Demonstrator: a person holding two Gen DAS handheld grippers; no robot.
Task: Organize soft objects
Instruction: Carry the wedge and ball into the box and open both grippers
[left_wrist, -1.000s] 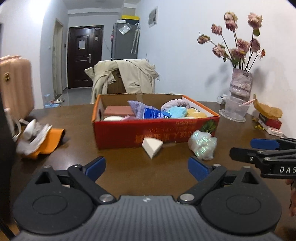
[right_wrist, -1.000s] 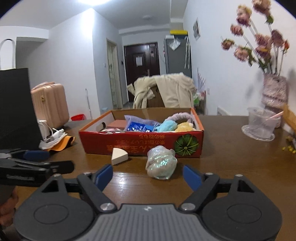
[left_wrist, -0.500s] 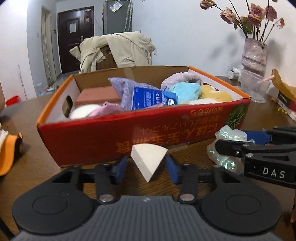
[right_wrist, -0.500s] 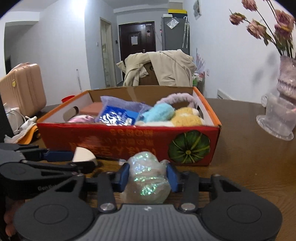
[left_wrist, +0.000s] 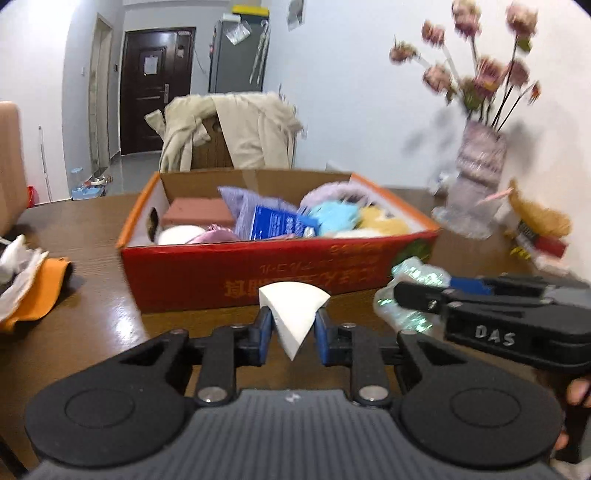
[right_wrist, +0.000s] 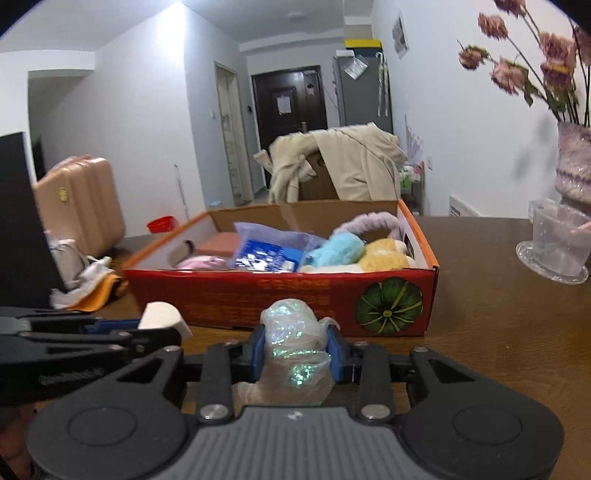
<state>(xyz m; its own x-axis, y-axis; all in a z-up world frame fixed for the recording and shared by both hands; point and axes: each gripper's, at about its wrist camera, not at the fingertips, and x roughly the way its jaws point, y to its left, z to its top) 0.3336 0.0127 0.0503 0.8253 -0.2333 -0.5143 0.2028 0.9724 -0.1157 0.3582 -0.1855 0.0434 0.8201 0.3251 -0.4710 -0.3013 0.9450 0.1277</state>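
**Two soft things pinched, box nearly full**

We had one soft thing in each gripper. Our left gripper (left_wrist: 291, 334) had its blue pads on both sides of the white wedge sponge (left_wrist: 293, 314), and its jaws were closing on it. The point of the sponge hung down between the pads, and the wide end stuck out in front. Our right gripper (right_wrist: 295, 352) was closing too, with the shiny crinkly bundle (right_wrist: 295, 347) squeezed between its pads. The bundle bulged out above and below them.

The red cardboard box (left_wrist: 280, 273) sat on the brown table (left_wrist: 85, 306), just ahead of both grippers. It already held many soft things: a pink block (left_wrist: 197, 212), a blue packet (left_wrist: 280, 223), a light blue fluffy ball (right_wrist: 338, 249), a yellow fluffy ball (right_wrist: 384, 256) and a purple fuzzy band (right_wrist: 373, 223).

So we thought most of the job was done. These two looked like the last soft things outside the box near us. What was left, we guessed, was to lift them over the near wall of the box and let them go inside. We could not tell if the crumpled white and orange cloth (left_wrist: 33, 273), far off to the left of the left gripper, was part of the job.
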